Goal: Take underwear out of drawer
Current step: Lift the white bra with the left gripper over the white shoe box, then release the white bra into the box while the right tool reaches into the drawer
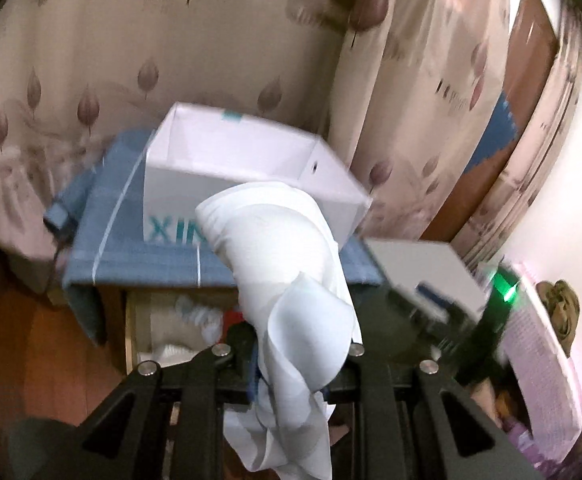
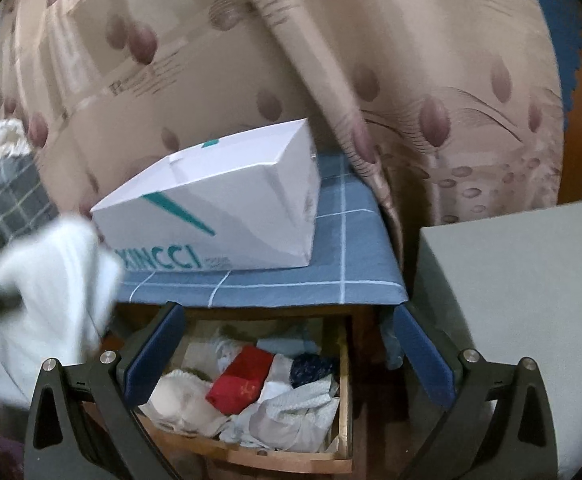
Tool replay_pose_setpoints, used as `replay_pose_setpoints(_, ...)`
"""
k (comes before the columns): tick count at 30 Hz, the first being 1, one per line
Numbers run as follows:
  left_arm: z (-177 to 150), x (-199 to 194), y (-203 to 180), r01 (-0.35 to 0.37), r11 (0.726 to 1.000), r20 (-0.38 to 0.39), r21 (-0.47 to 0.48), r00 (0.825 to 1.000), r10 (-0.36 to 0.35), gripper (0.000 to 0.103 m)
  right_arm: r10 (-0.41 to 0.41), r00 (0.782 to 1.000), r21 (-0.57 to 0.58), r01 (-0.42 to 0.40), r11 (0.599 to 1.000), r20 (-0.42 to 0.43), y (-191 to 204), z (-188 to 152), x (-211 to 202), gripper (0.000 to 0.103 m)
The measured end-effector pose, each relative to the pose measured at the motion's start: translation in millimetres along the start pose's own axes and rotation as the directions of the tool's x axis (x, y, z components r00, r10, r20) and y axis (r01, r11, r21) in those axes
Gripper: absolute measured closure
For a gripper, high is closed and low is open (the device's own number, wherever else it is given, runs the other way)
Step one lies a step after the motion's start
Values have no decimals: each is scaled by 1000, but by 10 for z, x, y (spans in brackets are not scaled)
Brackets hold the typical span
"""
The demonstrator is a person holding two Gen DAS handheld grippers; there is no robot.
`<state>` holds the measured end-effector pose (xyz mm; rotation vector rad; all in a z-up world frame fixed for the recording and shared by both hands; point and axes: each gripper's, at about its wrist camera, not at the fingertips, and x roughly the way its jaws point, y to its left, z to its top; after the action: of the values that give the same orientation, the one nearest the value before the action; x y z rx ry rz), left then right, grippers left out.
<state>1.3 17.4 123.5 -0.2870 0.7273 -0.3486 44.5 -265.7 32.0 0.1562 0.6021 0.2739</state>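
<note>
The left gripper (image 1: pixel 291 360) is clamped on a white piece of underwear (image 1: pixel 287 264), which bulges up in front of its fingers and trails loose folds down between its arms. The garment is clear of the open wooden drawer (image 2: pixel 345 368), which lies below and beyond that gripper. The main risk is a weak pinch: only a bunched edge seems caught, so a quick swing could let the cloth slide out and fall back into the drawer or onto the floor. The hanging tail could also snag the drawer front or the blue checked cloth (image 2: pixel 275 280) just ahead. The white open box (image 1: pixel 251 168), ahead of the left gripper on that cloth, is light and might be nudged by the dangling fabric. The right gripper (image 2: pixel 287 356) hangs above the drawer with its blue pads wide apart and empty; the red folded garment (image 2: pixel 241 380) lies just beneath them among other clothes.
</note>
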Motion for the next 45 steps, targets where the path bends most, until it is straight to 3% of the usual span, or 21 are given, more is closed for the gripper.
replay_pose_setpoints(9,998,-149,24,-14,1000,95,-25,995,16,81,0,1000,24,0,1000,-4,-46,13,6,0)
replay_pose_setpoints(13,1398,121,86,-69,997,101,-21,992,71,81,2,1000,13,-2,1000,-10,-23,8,11,0)
replay_pose_setpoints(18,1719,678,260,-159,987,50,-16,986,160,81,9,1000,7,-9,1000,-9,-15,6,-1,0)
replay_pose_setpoints(28,1945,1597,648,-292,956,-46,8,955,292,81,17,1000,22,-17,1000,-7,-61,11,-16,0)
replay_pose_setpoints(38,1799,2077,846,-353,934,-143,46,924,356,77,20,1000,31,-20,999,-13,-85,10,-23,0)
replay_pose_setpoints(45,1732,2172,860,-404,913,-154,63,900,409,54,19,1000,22,-19,1000,-16,-77,-2,-14,0)
